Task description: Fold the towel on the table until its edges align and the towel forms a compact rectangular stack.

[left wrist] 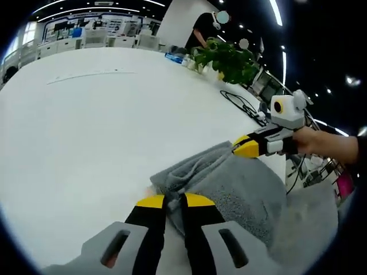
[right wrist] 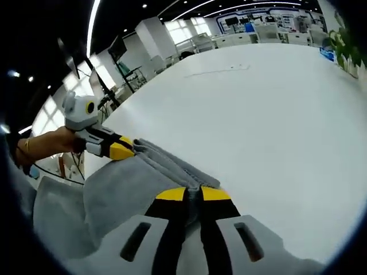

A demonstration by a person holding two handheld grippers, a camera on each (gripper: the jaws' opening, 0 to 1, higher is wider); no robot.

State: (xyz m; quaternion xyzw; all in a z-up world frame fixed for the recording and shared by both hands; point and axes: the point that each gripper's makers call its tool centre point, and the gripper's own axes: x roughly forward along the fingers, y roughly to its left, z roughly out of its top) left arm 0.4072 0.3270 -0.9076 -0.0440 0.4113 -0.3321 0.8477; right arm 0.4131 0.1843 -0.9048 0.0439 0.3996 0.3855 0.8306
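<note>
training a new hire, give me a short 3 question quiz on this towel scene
1. True or false: the left hand-held gripper is shut on the towel.
2. What colour are the tips of the right hand-held gripper?
3. Which stands at the table's far edge? A) a plant B) a kettle C) a stack of plates

Key: 1 true; 2 yellow; 3 A, the plant.

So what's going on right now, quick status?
Left gripper and right gripper both shut on grey towel, a corner each. Towel bunched, part-folded on white table. Nothing blocking.
</note>
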